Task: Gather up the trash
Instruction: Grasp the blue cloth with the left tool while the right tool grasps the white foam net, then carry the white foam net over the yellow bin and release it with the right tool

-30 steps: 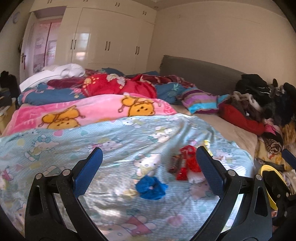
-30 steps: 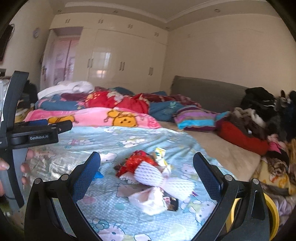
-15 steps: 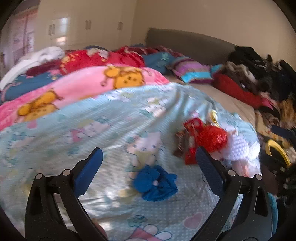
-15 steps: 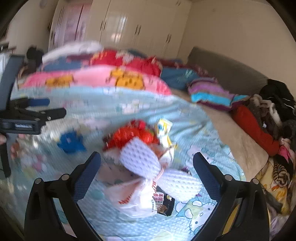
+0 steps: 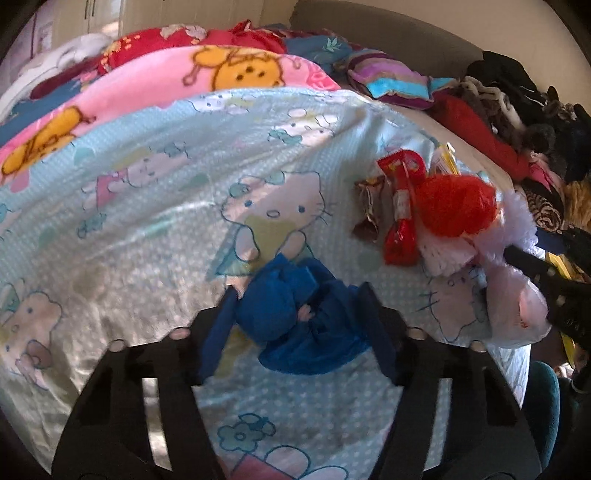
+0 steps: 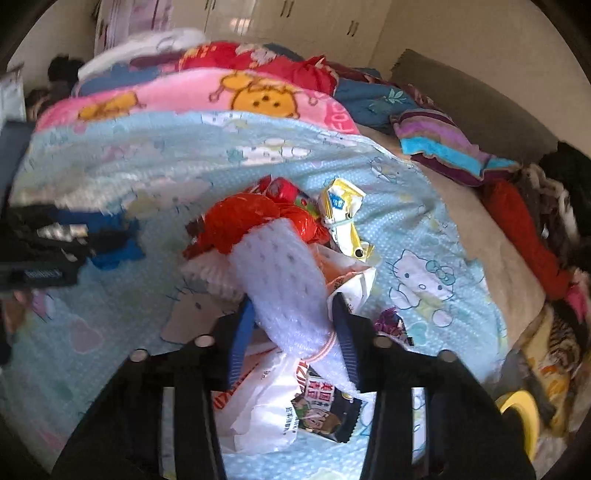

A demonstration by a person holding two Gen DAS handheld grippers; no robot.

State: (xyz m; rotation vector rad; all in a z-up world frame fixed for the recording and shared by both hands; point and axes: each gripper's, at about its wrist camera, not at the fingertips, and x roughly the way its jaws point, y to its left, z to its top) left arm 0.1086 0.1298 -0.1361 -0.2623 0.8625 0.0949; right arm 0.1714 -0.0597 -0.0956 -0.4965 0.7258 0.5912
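Left gripper point(image 5: 299, 317) closing round crumpled blue wrapper point(image 5: 295, 325) on light-blue cat-print sheet point(image 5: 147, 206). Right gripper point(image 6: 291, 332) closing on white foam net point(image 6: 284, 284) atop trash pile: red bag point(image 6: 243, 221), yellow-white pouch point(image 6: 341, 206), white plastic bag point(image 6: 258, 413). Only right view shows dark packet point(image 6: 325, 413), Chinese print, unreadable. Clothes heap point(image 5: 517, 110) at right.

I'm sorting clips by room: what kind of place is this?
Most likely a bedroom: a bed under a pale blue cartoon-cat sheet, a pink fleece bear-print blanket, and white wardrobe doors behind.
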